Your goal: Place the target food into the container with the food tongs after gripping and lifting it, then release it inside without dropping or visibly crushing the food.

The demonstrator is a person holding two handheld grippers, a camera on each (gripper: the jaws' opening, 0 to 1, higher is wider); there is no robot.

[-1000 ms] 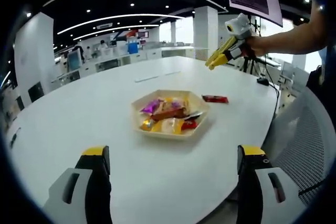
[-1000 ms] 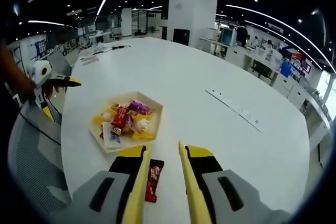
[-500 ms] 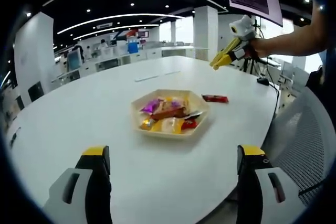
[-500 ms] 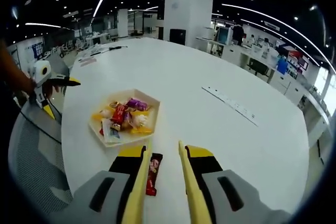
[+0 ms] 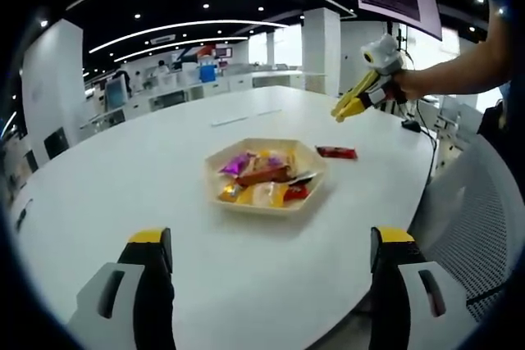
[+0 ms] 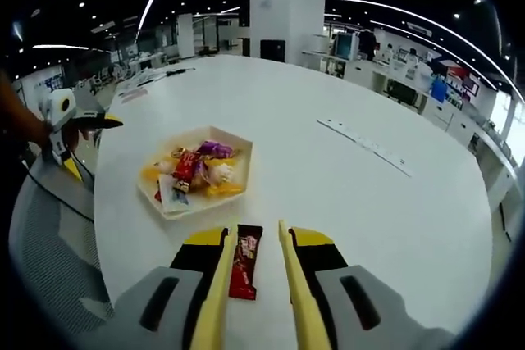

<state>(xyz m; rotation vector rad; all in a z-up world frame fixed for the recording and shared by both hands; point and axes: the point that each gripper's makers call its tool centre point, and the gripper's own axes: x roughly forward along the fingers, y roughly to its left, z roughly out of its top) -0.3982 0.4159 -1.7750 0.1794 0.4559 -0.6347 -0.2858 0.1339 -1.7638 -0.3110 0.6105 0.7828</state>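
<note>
While the right gripper [image 6: 253,284] hangs above the surface [image 6: 328,178] with jaws open and holding nothing, the red snack bar [image 6: 245,261] lies between them, its long axis along them, seemingly just beside the tray [image 6: 238,171]. The left gripper [image 5: 267,284] is wide open, farther away.

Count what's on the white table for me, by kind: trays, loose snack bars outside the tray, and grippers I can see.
Trays: 1, the hexagonal tray of mixed wrapped snacks
Loose snack bars: 1, the red snack bar lying on the table outside the tray
Grippers: 2, the left gripper and the right gripper
Total: 4
</note>
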